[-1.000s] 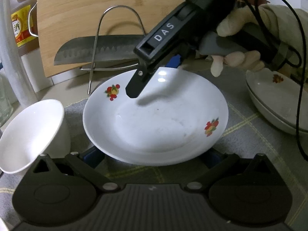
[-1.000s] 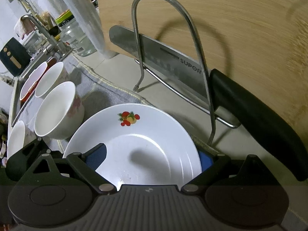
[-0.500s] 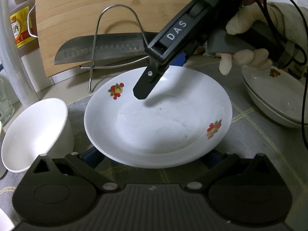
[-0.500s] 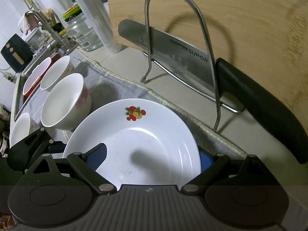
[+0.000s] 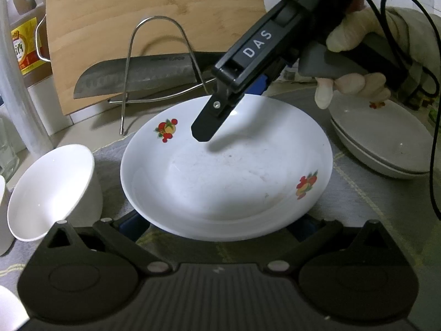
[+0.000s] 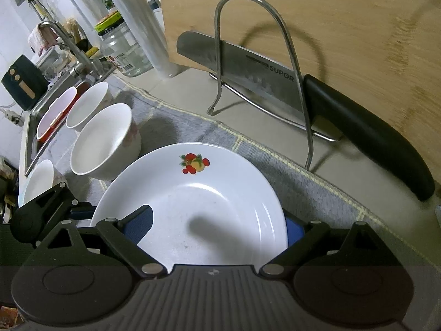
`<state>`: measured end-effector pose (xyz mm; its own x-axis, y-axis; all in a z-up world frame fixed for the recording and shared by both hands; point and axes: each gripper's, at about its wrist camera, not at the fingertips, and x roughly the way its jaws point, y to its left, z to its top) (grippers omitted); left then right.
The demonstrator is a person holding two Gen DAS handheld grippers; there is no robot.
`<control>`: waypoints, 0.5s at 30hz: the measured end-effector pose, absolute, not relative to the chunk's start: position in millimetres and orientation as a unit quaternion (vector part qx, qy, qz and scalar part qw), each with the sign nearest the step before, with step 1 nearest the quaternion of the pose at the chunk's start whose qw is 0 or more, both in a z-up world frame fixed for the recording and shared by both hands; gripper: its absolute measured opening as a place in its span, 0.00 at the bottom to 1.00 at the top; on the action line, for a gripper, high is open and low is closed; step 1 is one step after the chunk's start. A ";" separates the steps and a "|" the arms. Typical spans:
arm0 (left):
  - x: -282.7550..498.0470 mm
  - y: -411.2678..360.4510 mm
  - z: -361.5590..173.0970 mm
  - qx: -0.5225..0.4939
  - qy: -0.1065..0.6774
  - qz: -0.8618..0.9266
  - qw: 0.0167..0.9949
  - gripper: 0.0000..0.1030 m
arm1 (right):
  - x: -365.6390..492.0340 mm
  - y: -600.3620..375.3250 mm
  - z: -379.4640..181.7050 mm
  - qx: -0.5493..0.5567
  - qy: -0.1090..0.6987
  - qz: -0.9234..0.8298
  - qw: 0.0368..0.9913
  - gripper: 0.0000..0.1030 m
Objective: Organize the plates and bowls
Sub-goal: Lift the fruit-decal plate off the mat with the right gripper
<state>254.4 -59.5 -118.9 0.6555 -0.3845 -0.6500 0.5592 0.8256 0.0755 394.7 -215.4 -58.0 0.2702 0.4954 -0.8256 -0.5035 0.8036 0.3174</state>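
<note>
Since a second ago the right gripper [image 5: 202, 135] has lifted and drawn back a little from the far rim of the white plate [image 5: 226, 176]; in the right wrist view the knife [image 6: 275, 77] and its wire stand [image 6: 300, 88] have slid up and away, and more of the grey cloth [image 6: 317, 190] shows behind the plate. From the left wrist view, one black finger [image 5: 205, 129] of the right gripper hangs over the plate's far side, its shadow on the glaze just below it. A gloved hand [image 5: 352, 63] holds the handle.

In the right wrist view its blue-padded fingers [image 6: 137, 223] stand wide apart, one over the plate's inner slope and one outside the right rim, with the rim between them; they look clear of it, pressing on nothing.

The left gripper [image 5: 220, 231] sits at the plate's near edge. Its fingertips are tucked under the rim and mostly hidden, so I cannot tell whether they pinch it or merely flank it.

The plate, printed with small fruit motifs, rests on the cloth. A white bowl [image 5: 52, 190] stands just beside it on the left, with more bowls [image 6: 88, 104] toward the sink [image 6: 30, 127]. A stack of plates [image 5: 386, 143] sits near on the right. Behind, the cutting board [image 5: 154, 27] leans upright, the knife resting across the wire stand in front of it.
</note>
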 end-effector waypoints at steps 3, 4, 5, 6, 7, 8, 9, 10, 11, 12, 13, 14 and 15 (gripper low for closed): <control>253.0 -59.6 -116.2 0.137 0.320 -0.266 0.899 1.00 | 389.0 -217.5 -53.9 -0.002 0.513 0.312 0.800 0.95; 253.0 -59.6 -115.8 0.137 0.320 -0.267 0.899 1.00 | 386.9 -218.3 -52.3 -0.002 0.512 0.311 0.800 0.95; 252.7 -59.7 -115.0 0.138 0.319 -0.268 0.899 1.00 | 385.1 -218.9 -51.0 -0.002 0.511 0.311 0.801 0.95; 251.8 -60.0 -114.2 0.138 0.318 -0.268 0.899 1.00 | 383.5 -219.4 -49.4 -0.002 0.511 0.310 0.802 0.95; 250.9 -60.6 -112.9 0.140 0.318 -0.269 0.898 1.00 | 382.0 -220.0 -48.0 -0.001 0.510 0.309 0.803 0.95; 249.9 -61.1 -112.1 0.141 0.317 -0.271 0.898 1.00 | 379.5 -221.0 -46.6 -0.001 0.509 0.309 0.804 0.95; 248.7 -61.4 -111.2 0.142 0.316 -0.272 0.898 1.00 | 377.6 -221.8 -45.3 0.000 0.508 0.308 0.805 0.95; 248.0 -61.8 -110.2 0.142 0.315 -0.273 0.898 1.00 | 375.0 -222.9 -43.8 0.001 0.506 0.307 0.806 0.95; 246.0 -62.7 -109.4 0.143 0.314 -0.274 0.898 1.00 | 372.8 -223.8 -42.6 0.001 0.505 0.306 0.807 0.95; 243.8 -63.5 -108.4 0.144 0.314 -0.275 0.897 1.00 | 370.5 -224.8 -41.2 0.002 0.505 0.306 0.807 0.95; 241.2 -64.0 -106.9 0.145 0.313 -0.276 0.897 1.00 | 368.2 -225.9 -39.6 0.002 0.504 0.305 0.808 0.95; 239.6 -64.6 -105.6 0.145 0.313 -0.277 0.897 1.00 | 366.0 -226.7 -38.3 0.004 0.503 0.305 0.809 0.95; 237.7 -65.3 -104.1 0.145 0.312 -0.278 0.897 1.00 | 363.3 -227.8 -36.7 0.005 0.501 0.304 0.810 0.95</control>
<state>237.7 -65.3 -104.1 0.6512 -0.4075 -0.6402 0.5884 0.8039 0.0867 363.3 -227.8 -36.7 0.3124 0.4976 -0.8092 -0.4877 0.8150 0.3128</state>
